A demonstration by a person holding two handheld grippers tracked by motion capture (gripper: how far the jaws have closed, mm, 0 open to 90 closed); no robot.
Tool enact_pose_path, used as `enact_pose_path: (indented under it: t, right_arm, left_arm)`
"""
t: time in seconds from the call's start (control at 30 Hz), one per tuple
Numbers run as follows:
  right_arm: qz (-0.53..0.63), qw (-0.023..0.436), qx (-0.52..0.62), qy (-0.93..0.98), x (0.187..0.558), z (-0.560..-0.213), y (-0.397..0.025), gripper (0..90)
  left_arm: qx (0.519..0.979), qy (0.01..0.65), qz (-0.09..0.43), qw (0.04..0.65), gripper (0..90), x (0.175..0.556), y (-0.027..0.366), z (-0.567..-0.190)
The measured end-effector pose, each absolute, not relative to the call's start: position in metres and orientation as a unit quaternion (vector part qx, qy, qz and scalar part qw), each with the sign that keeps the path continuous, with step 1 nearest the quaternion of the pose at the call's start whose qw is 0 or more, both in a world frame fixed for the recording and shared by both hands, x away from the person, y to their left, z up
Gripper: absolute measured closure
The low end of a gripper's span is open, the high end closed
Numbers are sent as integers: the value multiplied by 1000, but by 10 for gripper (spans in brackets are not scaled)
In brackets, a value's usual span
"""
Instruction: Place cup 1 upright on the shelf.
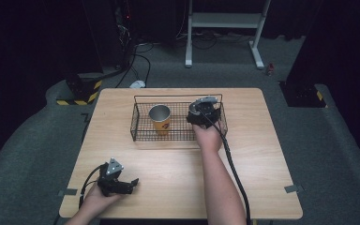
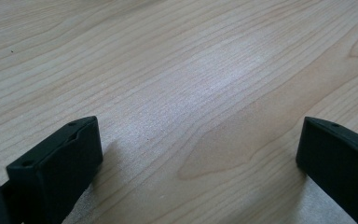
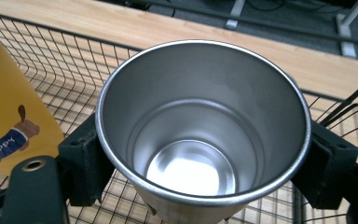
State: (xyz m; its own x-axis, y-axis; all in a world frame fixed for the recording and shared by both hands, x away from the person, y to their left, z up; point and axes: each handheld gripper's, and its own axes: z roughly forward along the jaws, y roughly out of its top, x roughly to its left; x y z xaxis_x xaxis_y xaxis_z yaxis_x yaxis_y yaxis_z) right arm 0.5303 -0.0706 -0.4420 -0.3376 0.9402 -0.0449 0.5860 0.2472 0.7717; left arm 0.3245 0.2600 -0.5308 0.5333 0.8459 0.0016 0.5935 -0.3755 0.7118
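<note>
1. Looking down from the high view, I saw the wooden table (image 1: 178, 164) with a black wire basket (image 1: 140, 129) set toward its far edge, a little right of centre; broad bare wood lay in front of it and at both sides.
2. I held the right gripper (image 1: 202, 112) over the basket's right half, close to its right and far rims. An orange cup (image 1: 160, 119) stood upright in the left half, apart from that gripper.
3. I held the left gripper (image 1: 124, 185) low near the table's near left corner, well apart from the basket, with open wood ahead of it.
4. In the left gripper view, its jaws stood wide apart over bare table (image 2: 191, 93), with nothing between them.
5. In the right gripper view, the right gripper (image 3: 200, 154) had its jaws pressed on opposite sides of a steel cup (image 3: 200, 130) just under the rim, mouth up and interior empty. From above, my hand and the gripper hid this cup.
6. That same view showed the orange cup (image 3: 9, 112) just beside the held one, its printed dog and the word "PUPPY" legible, and basket (image 3: 65, 70) mesh beneath and behind both cups.
</note>
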Motion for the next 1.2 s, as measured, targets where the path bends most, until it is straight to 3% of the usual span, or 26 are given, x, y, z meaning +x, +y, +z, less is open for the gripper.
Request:
enact_pose_path:
  t: [0.4,1.2]
  right_arm:
    - [320,233,526,753,537,-455,-69,185]
    - [302,220,530,762,541,-465,-66,183]
  left_arm:
    - [807,446,186,338,6,324,260,-531]
    - [808,446,187,338,6,324,260,-531]
